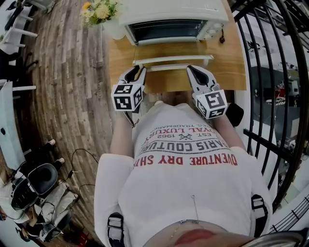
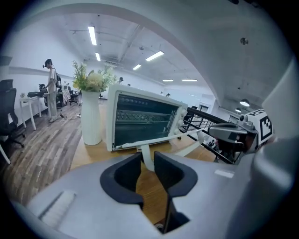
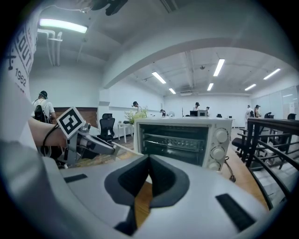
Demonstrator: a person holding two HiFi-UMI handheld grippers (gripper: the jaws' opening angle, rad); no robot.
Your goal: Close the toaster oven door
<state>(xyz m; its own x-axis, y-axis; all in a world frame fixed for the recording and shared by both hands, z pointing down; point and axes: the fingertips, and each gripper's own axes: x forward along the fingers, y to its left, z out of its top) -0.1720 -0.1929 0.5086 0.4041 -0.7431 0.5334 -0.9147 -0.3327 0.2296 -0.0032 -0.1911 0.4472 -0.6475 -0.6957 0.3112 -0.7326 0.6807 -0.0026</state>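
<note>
The white toaster oven (image 1: pixel 174 12) stands at the far end of a wooden table (image 1: pixel 227 62). Its glass door (image 1: pixel 173 61) is folded down flat toward me, handle edge nearest. My left gripper (image 1: pixel 141 70) is at the left end of the handle, and my right gripper (image 1: pixel 190 68) is near the right end. In the left gripper view the jaws (image 2: pixel 147 161) stand slightly apart, with a white handle strut (image 2: pixel 145 156) just at their tips, not pinched. The right gripper (image 3: pixel 148 161) is shut with nothing in it, facing the oven's open cavity (image 3: pixel 175 140).
A white vase of flowers (image 1: pixel 104 12) stands left of the oven (image 2: pixel 145 119). A black metal railing (image 1: pixel 270 72) runs along the table's right side. The oven's cord (image 1: pixel 222 36) hangs at its right. Desks, chairs and people are farther off on the wood floor.
</note>
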